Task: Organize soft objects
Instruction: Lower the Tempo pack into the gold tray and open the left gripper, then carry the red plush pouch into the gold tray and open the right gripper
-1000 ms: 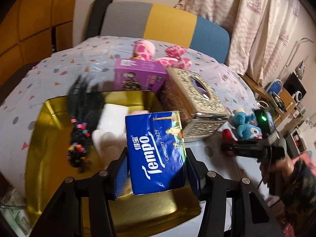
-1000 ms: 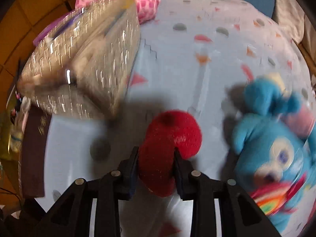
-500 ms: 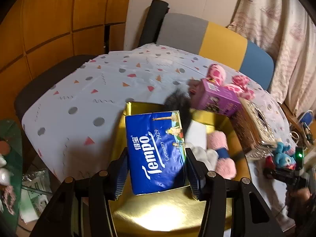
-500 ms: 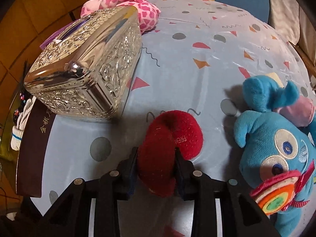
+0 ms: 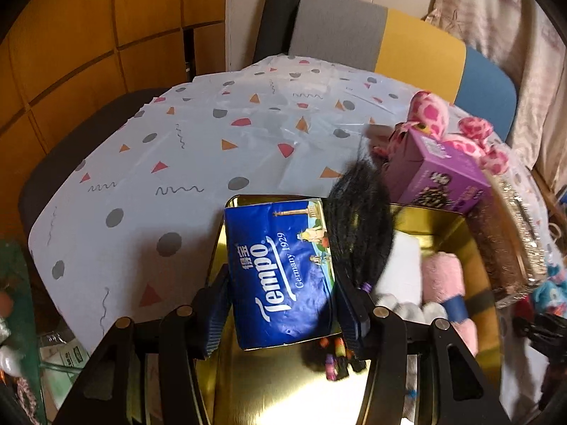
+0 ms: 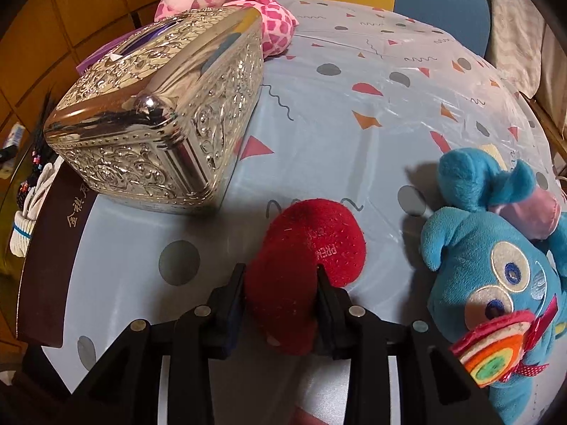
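Left wrist view: left gripper [image 5: 281,301] clamps the tissue pack [image 5: 281,272], light and squashy, mid-sides; right gripper [image 6: 280,292] pinches the red plush [image 6: 304,265].

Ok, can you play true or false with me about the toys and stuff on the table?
1. The left gripper is squeezing the blue tissue pack. True.
2. The right gripper is holding the blue plush. False: it is shut on the red plush; the blue plush lies beside it, apart from the fingers.
3. The gold tray already has a pink roll in it. True.
4. The silver box sits inside the gold tray. False: it stands on the tablecloth.
5. The pink spotted plush lies behind the silver box. True.
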Motion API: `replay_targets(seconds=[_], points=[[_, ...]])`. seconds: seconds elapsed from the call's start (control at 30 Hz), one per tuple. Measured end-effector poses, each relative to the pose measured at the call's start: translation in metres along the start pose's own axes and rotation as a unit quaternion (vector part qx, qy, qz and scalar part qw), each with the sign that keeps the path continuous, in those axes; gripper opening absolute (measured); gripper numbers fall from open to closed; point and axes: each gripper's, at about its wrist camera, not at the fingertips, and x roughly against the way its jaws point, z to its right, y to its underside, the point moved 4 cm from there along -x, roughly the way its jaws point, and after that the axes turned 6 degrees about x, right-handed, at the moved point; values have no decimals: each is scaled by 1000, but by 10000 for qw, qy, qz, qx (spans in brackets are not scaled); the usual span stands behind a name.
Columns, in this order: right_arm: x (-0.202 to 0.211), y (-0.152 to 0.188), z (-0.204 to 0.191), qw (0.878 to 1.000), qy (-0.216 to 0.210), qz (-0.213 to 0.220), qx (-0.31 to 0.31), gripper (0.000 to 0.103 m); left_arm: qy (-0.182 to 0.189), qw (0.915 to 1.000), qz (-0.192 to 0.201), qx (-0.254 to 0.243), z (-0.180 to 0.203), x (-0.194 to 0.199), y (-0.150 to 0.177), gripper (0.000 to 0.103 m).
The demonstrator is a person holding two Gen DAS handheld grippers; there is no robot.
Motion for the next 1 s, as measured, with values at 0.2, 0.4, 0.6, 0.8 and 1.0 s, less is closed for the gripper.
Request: replay_targets(seconds=[0.2, 0.4, 0.6, 0.8, 1.0], points=[[-4, -3, 2, 10000, -1, -1, -18, 36, -168, 9995, -140, -238, 7, -37, -9, 67], [-5, -4, 2, 10000, 10, -9, -12, 36, -384, 9991, 17, -173, 3, -37, -12, 73], [-10, -6, -1, 9998, 141, -44, 156, 37, -421, 9984, 351, -137, 7, 1, 9, 73], [-9, -5, -1, 9997, 170, -53, 163, 37, -344, 9981, 470, -194, 26, 34, 41, 73], [-9, -5, -4, 9992, 273, -34, 274, 37, -124, 9972, 643, -369, 54, 60, 62, 80]])
